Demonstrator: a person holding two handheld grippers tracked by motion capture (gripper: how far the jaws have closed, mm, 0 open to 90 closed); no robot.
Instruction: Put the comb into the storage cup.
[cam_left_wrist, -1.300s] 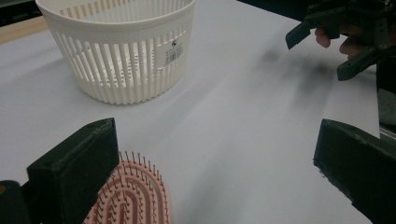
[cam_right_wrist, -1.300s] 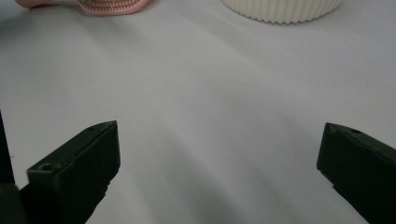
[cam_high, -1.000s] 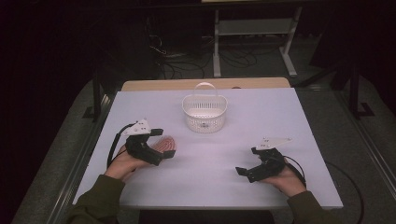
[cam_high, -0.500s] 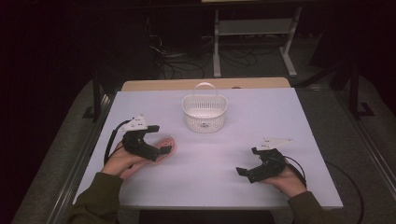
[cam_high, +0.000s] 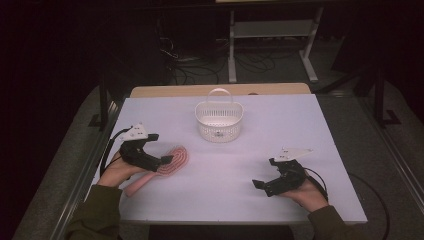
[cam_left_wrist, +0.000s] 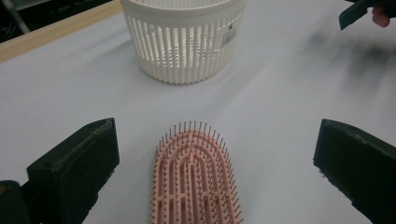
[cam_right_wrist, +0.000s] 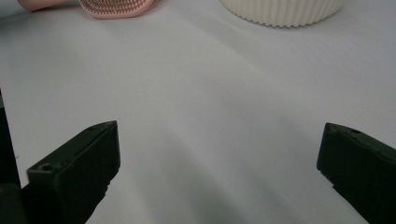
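Note:
A pink hairbrush (cam_high: 172, 161) lies bristles up on the white table, left of centre. My left gripper (cam_high: 165, 160) hovers over it, open, jaws wide on either side of the brush head (cam_left_wrist: 194, 179) without touching it. A white slatted basket (cam_high: 219, 120) with a handle stands upright at the table's middle back, seen close ahead in the left gripper view as basket (cam_left_wrist: 182, 37). My right gripper (cam_high: 260, 186) rests open near the front right, nothing between its jaws; the brush (cam_right_wrist: 119, 7) and basket (cam_right_wrist: 282, 11) show at the top of its view.
The white table top (cam_high: 300, 130) has a wooden strip (cam_high: 220, 90) along its far edge. Dark floor, cables and a metal stand (cam_high: 270, 35) lie beyond. Bare surface stretches between the two grippers and to the right of the basket.
My left gripper has pulled back toward the person along the brush, uncovering more of the brush head. The right gripper has hardly moved.

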